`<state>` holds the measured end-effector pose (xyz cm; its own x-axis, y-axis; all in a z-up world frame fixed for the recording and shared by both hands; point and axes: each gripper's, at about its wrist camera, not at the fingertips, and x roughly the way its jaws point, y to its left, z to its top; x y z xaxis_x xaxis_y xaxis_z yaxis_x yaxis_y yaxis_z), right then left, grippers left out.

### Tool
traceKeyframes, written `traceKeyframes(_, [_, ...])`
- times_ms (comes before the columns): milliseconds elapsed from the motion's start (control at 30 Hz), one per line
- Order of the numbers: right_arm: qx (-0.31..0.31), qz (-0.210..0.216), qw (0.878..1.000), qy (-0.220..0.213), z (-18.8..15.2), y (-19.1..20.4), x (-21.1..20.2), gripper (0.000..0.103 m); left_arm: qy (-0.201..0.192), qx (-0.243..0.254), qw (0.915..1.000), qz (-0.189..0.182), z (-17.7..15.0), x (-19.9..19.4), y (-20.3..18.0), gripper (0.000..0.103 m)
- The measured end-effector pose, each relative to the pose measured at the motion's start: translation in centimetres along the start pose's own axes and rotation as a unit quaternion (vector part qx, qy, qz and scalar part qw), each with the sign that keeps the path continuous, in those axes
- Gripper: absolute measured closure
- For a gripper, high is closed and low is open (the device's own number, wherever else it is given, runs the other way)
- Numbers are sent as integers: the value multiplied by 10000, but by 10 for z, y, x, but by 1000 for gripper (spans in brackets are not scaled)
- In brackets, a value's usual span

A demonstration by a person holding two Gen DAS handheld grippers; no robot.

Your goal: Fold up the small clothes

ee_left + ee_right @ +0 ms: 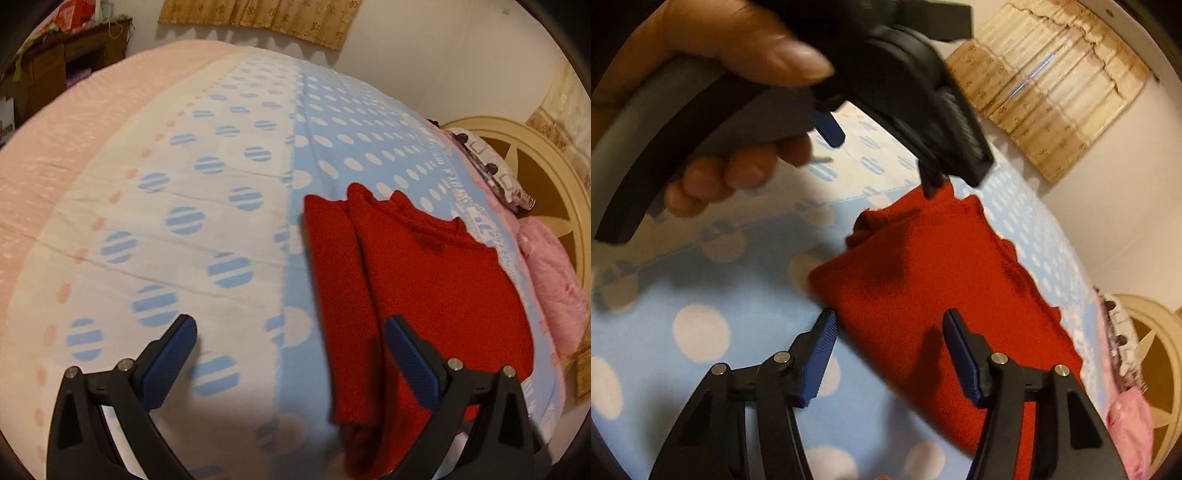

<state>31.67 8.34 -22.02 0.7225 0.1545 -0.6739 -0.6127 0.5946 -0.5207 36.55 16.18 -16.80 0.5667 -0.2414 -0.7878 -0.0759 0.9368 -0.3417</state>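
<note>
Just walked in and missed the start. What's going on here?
A person is folding a red garment on a dotted bedspread, with a hand-held gripper in each hand. The garment lies partly folded. Both the left gripper and right gripper hover over it with jaws open, holding nothing.

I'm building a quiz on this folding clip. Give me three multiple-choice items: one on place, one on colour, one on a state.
1. Where does the red garment lie?
A. white striped-dot panel
B. blue dotted panel of the bedspread
C. pillow

2. What colour are the pads?
A. blue
B. green
C. grey

3. The right hand-held gripper is:
A. clamped on cloth
B. open, holding nothing
C. out of view

B: blue dotted cloth surrounds the garment.
A: the pads are blue.
B: the jaws stand apart with nothing gripped.
</note>
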Motion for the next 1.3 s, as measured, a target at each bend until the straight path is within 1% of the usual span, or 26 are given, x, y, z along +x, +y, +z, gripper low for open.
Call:
traceKeyframes(67, [-16,-53,10000,-16,0,2,2,46,87,-102,9998,-132,3,8,-2,0])
traceKeyframes(167, [-63,-95,9999,-44,-1,6,3,52,183,-218,9994,-214,8,19,-4,1])
traceKeyframes(233, [-113,-67,9999,-47,-1,10,3,63,242,-170,9994,-203,12,26,-9,1])
traceKeyframes(300, [-181,-122,9997,-73,-1,14,3,67,257,-52,9996,-141,15,32,-14,2])
traceKeyframes(333, [-231,-157,9996,-88,-2,16,3,69,224,-29,9997,-114,18,35,-16,4])
traceKeyframes(400, [-288,-207,9993,-115,-2,19,1,71,214,-29,9996,-198,21,37,-17,9])
traceKeyframes(467, [-302,-209,9992,-124,-2,19,1,73,234,-4,9993,-308,24,40,-21,17])
traceKeyframes(500, [-297,-203,9993,-124,-2,19,1,73,253,34,9992,-309,25,43,-23,19])
traceKeyframes(567, [-287,-163,9994,-113,-1,19,-1,76,267,192,9992,-235,26,46,-29,28])
traceKeyframes(600, [-285,-159,9994,-112,-1,19,-1,77,268,253,9991,-192,26,47,-30,31])
traceKeyframes(633, [-282,-143,9994,-113,-1,14,1,81,265,270,9991,-215,27,47,-30,43])
traceKeyframes(667, [-276,-138,9995,-115,-1,14,1,85,291,247,9989,-282,28,48,-29,63])
traceKeyframes(700, [-264,-144,9995,-113,-1,13,1,90,362,147,9982,-457,30,49,-26,74])
traceKeyframes(733, [-237,-115,9996,-125,-1,11,0,92,479,-67,9959,-759,32,52,-22,83])
traceKeyframes(800, [-167,-76,9997,-180,0,7,-4,93,492,-292,9944,-885,34,52,-17,85])
traceKeyframes(900, [15,-23,9995,-302,2,-5,-14,93,478,-292,9941,-932,35,50,-20,87])
traceKeyframes(1033, [219,58,9992,-343,3,-16,-17,93,378,-505,9897,-1287,41,43,-19,88])
traceKeyframes(1100, [270,41,9990,-359,2,-20,-16,93,331,-572,9880,-1394,43,39,-20,88])
traceKeyframes(1300, [392,26,9984,-419,1,-27,-19,94,224,-528,9872,-1488,47,30,-31,88])
